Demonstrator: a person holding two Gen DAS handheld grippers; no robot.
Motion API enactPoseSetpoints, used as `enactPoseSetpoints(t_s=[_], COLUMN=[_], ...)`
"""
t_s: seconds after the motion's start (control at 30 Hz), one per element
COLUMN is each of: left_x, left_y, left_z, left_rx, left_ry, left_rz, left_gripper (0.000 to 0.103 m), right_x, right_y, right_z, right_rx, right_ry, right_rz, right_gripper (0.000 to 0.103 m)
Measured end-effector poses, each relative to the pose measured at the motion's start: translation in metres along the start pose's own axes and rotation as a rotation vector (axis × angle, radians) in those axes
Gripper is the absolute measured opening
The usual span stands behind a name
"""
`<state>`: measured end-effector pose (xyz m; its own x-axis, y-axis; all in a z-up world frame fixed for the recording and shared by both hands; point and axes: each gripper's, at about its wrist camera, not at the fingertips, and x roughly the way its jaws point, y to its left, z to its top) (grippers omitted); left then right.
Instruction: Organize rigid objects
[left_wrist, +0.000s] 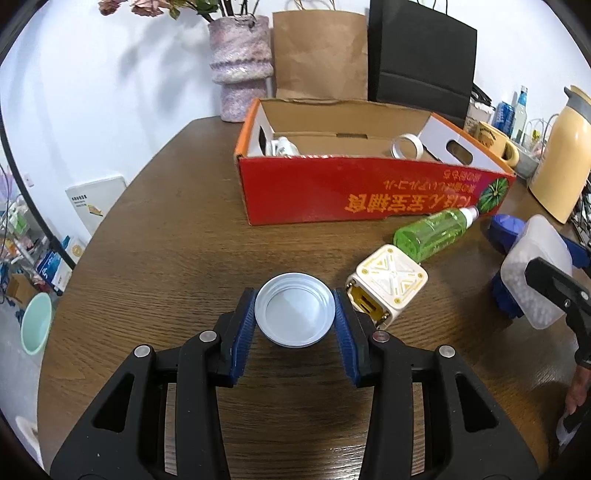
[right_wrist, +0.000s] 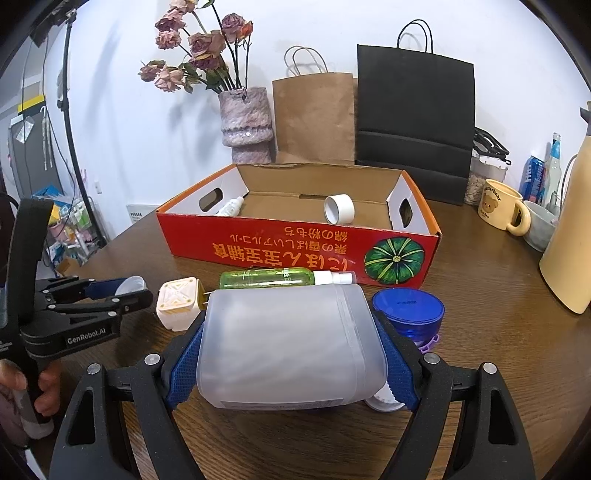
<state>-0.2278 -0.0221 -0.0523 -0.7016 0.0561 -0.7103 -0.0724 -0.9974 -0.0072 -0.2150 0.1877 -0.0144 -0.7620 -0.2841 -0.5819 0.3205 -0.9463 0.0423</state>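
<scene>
The left gripper is pinching a round, shallow metal lid between its ribbed blue pads, one pad pressing on each side of the rim. The lid is lying hollow side up with a smooth, pale, faintly shiny inner face and stepped rings near the edge, sitting low over the dark wood-grain table.

The right gripper is clamping a frosted, translucent plastic container, a boxy shape with rounded corners, lying on its side; its jaws are standing wide and the textured blue pads are bearing on both flanks. A ridged white cap is peeking out at the container's lower right corner.

Just beyond the container, a clear green plastic bottle with a white spray top is lying flat on the table, against the front wall of a red cardboard box printed with orange characters and a green pumpkin. Beside the bottle's base, a cream cube-shaped plug adapter with a raised cross pattern is resting on the table. To the right, a squat round blue translucent jar is standing upright.

Inside the open box, a white tape roll and a small white bottle are lying on the plain brown floor
</scene>
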Motion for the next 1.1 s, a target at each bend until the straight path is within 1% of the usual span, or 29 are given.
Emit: enactPoseSetpoints(t_s=[0.27,0.6,0.87,1.1], left_x=[-0.008,-0.020,-0.032,-0.035], left_y=[0.002,-0.010,-0.020,-0.020], left_z=[0.001,0.010,0.024,0.041], left_rx=[-0.017,-0.023,-0.019,-0.043], left_ry=[-0.028,-0.065,-0.103,-0.122], left_rz=[0.015,0.002,-0.007,-0.002], left_gripper=[0.037,0.037,0.037,0.037], right_x=[-0.004,-0.010,-0.014,-0.017], right_y=[0.000,-0.001,-0.001,0.001], right_z=[0.003,0.011,0.023,0.041], right_rx=[0.002,0.009,0.005,-0.011], right_ry=[-0.013,-0.036,-0.052,-0.077], right_rz=[-0.002,0.001,-0.006,-0.027], right_gripper=[0.087,0.087,0.087,0.087])
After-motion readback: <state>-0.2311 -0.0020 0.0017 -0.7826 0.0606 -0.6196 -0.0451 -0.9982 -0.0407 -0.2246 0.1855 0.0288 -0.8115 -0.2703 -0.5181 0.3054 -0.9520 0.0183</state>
